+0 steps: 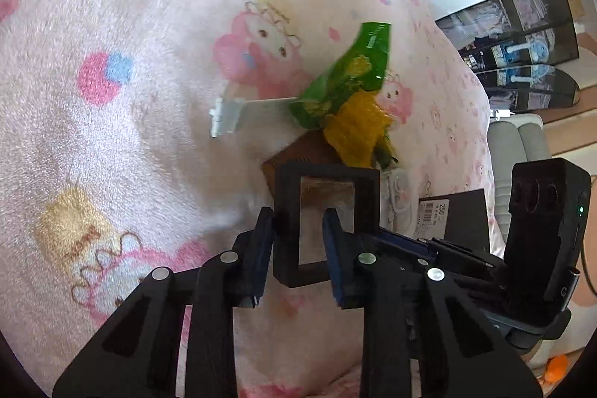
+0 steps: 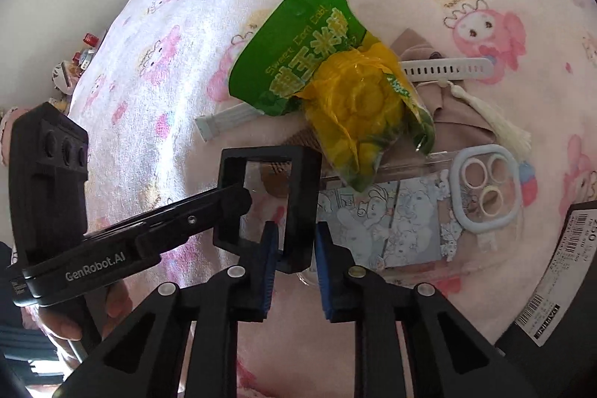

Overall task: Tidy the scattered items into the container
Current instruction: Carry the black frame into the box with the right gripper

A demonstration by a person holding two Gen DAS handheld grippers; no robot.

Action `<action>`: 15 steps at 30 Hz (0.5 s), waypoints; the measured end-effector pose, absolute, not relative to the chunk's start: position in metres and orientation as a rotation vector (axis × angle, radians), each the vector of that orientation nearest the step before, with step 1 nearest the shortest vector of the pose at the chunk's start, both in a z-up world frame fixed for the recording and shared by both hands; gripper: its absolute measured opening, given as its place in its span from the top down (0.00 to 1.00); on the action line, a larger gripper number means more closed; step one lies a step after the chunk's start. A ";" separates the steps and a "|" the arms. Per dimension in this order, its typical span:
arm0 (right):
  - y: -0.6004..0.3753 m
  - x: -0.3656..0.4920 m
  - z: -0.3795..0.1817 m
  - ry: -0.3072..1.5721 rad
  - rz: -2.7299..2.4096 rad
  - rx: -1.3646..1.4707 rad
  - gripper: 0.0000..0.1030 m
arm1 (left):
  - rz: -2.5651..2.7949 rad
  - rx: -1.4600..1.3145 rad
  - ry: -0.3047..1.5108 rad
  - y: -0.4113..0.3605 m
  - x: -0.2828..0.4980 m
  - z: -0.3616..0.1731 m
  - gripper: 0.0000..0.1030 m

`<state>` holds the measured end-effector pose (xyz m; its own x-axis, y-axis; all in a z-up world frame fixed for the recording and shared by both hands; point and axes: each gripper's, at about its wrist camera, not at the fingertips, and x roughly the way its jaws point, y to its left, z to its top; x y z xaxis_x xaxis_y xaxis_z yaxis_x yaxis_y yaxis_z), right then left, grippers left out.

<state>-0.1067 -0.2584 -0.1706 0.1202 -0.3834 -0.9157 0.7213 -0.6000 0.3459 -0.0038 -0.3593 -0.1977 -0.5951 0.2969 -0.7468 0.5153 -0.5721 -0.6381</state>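
A pink cartoon-print blanket (image 2: 156, 36) covered the whole bed and carried every scattered item. The dark container (image 2: 559, 286), barcode label on its edge, sat at four o'clock in the right wrist view, well apart from the pile.

Next down in size, the green sweetcorn snack bag (image 2: 298, 51) lay at twelve o'clock of that view, its yellow end draped over a beige cloth pouch (image 2: 459, 125) with a cream tassel. A clear phone case (image 2: 481, 189) with cartoon artwork lay flat at three o'clock, just beside the pouch, and a white watch strap (image 2: 447, 68) poked out from under the bag.

Dead centre stood the small black square frame (image 2: 302, 196), tilted up off the blanket, and both tools were on it. The right gripper (image 2: 296, 241) had its jaws narrow, the blue pads pinching the frame's right side. The left gripper (image 1: 298, 230) had its jaws narrow too, clamped on the frame's (image 1: 328, 222) left side from nine o'clock. A hand (image 2: 67, 323) gripped that left tool's handle at seven o'clock.
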 end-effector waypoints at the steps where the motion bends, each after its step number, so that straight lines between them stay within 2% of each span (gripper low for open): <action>1: -0.252 -0.105 -0.164 0.336 -1.629 1.529 0.84 | -2.335 1.324 1.367 -0.354 -0.001 -0.187 0.77; 5: -0.210 -0.097 -0.116 0.271 -1.674 1.449 0.84 | -2.494 1.282 1.319 -0.322 0.003 -0.132 0.77; 10: -0.122 -0.091 -0.055 0.233 -1.800 1.344 0.84 | -2.717 1.313 1.226 -0.244 -0.020 -0.071 0.76; 15: -0.012 -0.105 -0.029 0.158 -1.938 1.367 0.84 | -2.864 1.498 1.123 -0.140 -0.072 -0.058 0.76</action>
<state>-0.1050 -0.0124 -0.0290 -0.1521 -0.4987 -0.8533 0.6307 -0.7137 0.3047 -0.0720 -0.1396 -0.0578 -0.5851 0.5132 -0.6279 0.0505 -0.7498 -0.6597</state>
